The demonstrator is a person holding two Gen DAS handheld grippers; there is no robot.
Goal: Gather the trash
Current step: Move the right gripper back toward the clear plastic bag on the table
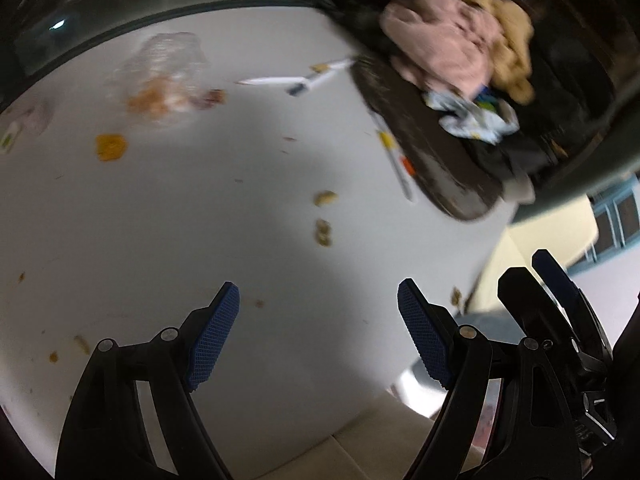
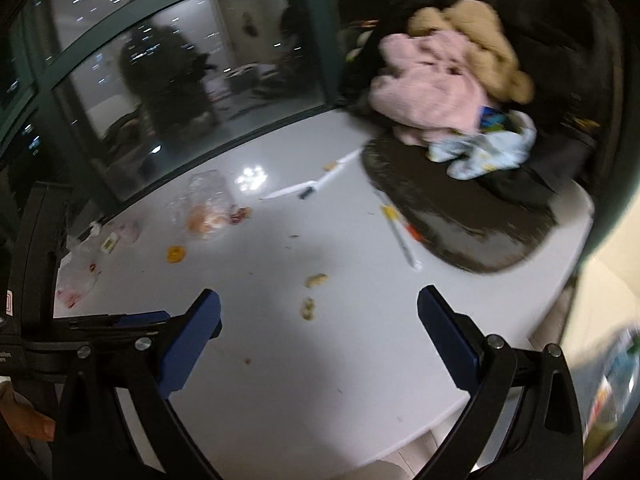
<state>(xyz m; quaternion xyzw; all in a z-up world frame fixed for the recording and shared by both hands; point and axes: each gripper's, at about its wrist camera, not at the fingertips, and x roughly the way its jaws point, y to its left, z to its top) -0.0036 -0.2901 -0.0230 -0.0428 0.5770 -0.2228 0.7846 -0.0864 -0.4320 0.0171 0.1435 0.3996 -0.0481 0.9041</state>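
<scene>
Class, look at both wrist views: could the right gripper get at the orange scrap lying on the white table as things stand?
Probably yes: the right gripper is open and empty, and bare table lies between it and the orange scrap; nothing covers the scrap.

We record the left gripper point(image 1: 318, 316) with its jaws standing wide apart, blue ribbed pads point(image 1: 214, 336) facing each other, nothing between them, pointing steeply downward. The right gripper point(image 2: 318, 320) likewise stands with its jaws spread and nothing between its blue pads point(image 2: 446, 332), tilted downward less steeply. We note that each gripper appears in the other's view, just beside it, and that part of a hand point(image 2: 24, 416) shows low behind the left gripper's black frame.
</scene>
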